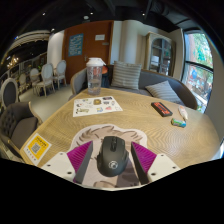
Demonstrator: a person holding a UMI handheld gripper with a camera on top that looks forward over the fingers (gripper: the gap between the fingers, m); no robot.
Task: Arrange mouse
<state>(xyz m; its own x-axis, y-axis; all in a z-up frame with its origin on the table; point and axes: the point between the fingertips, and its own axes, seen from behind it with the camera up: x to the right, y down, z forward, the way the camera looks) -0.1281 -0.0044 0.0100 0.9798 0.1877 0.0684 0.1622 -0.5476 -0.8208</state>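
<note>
A black computer mouse point(112, 155) sits between the two fingers of my gripper point(112, 150), with its front pointing away from me. The pink pads point(86, 158) touch both of its sides, so the gripper is shut on it. The mouse is low over a pale mat-like sheet point(100, 180) at the near edge of the round wooden table point(135, 128). Whether the mouse rests on that sheet or hangs just above it cannot be told.
Beyond the fingers lie a printed paper sheet point(97, 105), a clear lidded jar point(95, 74), a dark red box point(161, 108) and a small green object point(179, 123). A yellow-bordered card point(37, 148) lies left of the fingers. A sofa with cushions point(127, 76) stands behind the table.
</note>
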